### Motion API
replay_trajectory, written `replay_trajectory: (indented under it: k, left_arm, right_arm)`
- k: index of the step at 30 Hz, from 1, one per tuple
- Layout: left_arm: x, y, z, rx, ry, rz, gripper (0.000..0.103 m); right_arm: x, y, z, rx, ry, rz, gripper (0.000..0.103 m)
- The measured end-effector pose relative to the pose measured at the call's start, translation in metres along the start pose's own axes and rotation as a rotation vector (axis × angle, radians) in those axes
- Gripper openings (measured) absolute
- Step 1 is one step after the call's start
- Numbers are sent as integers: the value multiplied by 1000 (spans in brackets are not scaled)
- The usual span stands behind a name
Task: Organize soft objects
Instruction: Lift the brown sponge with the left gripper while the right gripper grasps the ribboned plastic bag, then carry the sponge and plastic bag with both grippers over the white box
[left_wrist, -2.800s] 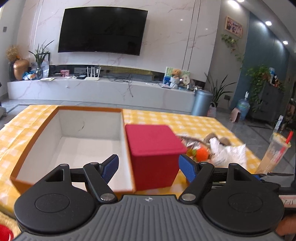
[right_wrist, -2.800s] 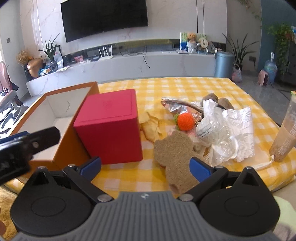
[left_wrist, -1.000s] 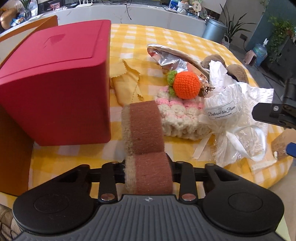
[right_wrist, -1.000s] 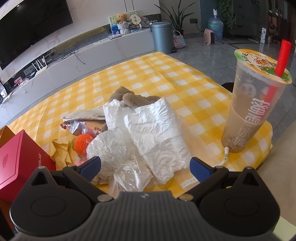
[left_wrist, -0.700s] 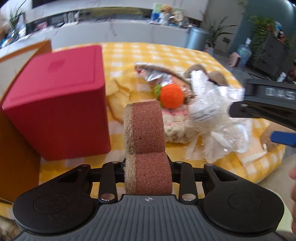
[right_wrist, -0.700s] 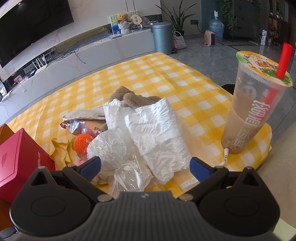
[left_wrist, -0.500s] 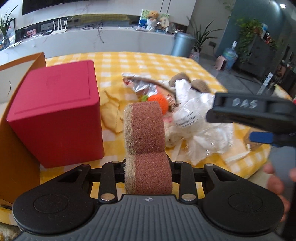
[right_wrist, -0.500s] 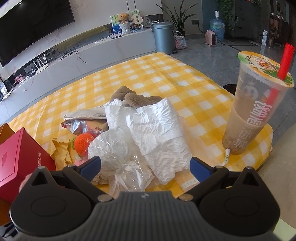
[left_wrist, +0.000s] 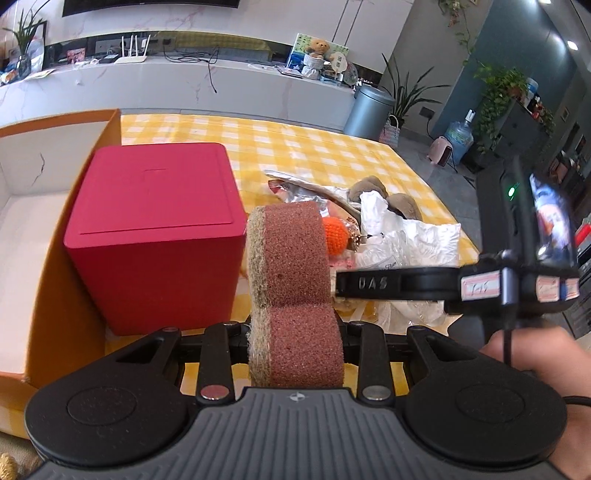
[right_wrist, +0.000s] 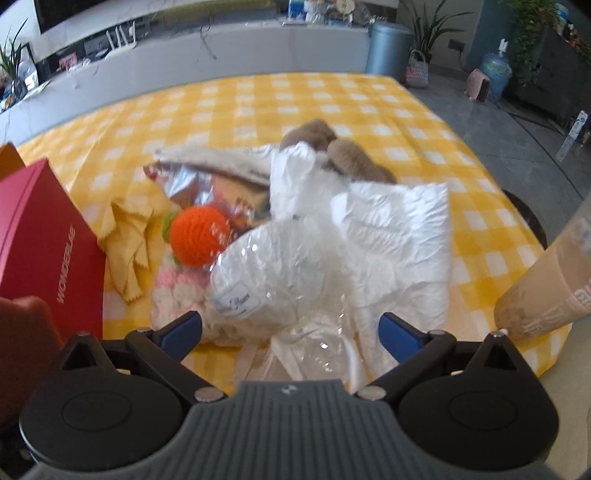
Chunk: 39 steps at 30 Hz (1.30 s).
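Note:
My left gripper (left_wrist: 294, 332) is shut on a brown bear-shaped sponge (left_wrist: 290, 258) and holds it upright above the table's near edge, right of the red box (left_wrist: 155, 229). My right gripper (right_wrist: 290, 332) is open and empty, low over the pile of soft things: an orange crocheted ball (right_wrist: 197, 236), a pink and white knit piece (right_wrist: 173, 291), a clear plastic bag (right_wrist: 277, 269), white crumpled paper (right_wrist: 399, 236), brown plush (right_wrist: 343, 155) and a yellow cloth (right_wrist: 129, 240). The right gripper's body also shows in the left wrist view (left_wrist: 443, 284), just right of the sponge.
An open orange cardboard box with white inside (left_wrist: 33, 206) stands left of the red box on the yellow checked tablecloth (right_wrist: 258, 99). A foil wrapper (right_wrist: 192, 181) lies in the pile. A drink cup (right_wrist: 546, 291) stands at the table's right edge.
My left gripper has lifted and pulled back with the sponge. My right gripper has dropped lower and closer over the pile, towards the plastic bag.

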<state>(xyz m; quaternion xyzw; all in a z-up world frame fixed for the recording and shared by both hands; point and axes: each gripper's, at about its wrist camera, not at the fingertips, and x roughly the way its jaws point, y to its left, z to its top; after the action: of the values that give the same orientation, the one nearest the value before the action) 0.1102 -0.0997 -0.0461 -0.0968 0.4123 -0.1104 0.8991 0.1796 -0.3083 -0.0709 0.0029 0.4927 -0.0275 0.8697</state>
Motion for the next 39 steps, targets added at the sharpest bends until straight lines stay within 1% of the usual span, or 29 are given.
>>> replay_trajectory:
  k: [1,4,6,10,15,20,22,25,31,37,39]
  left_arm:
    - [-1,1,1,-4,-2,-3,36]
    - [-4,2,1,-7,-10,-5,36]
    - [-4,2,2,-7,-14,-4,36]
    - [-4,4,1,-9,-16,-1,36]
    - [-7,3,-2,2,-23,-4,36]
    - [-7,2,-4,15,-25,-16,36]
    - [-8,1,-3,16,-25,-25,36]
    - [-9,-1,-3,19,-26,-39,36]
    - [-21,-5,-4,51,-46,-56,36]
    - [-36,-12,-1,81,-77,-50,36]
    - [-40,-12,-1,93,-92,-48,36]
  right_arm:
    - [1,0,-1,-1,9,4,77]
    - [-3,-7,-5,26,3,-14,58]
    - [-8,-14,-6,61,-20,29,50]
    - [-18,-20,-8,99,-63,70,42]
    - [-41,-25,-12,132,-143,129,40]
    - [-63,-41,-18,224,-232,265,40]
    - [-67,-45,-19,249,-254,295,40]
    - [-71,-47,-20,268,-275,332,40]
    - [-81,-61,-27,330,-317,455,40]
    - [-89,-67,-29,362,-361,567,39]
    - [-90,-66,-29,360,-370,586,39]
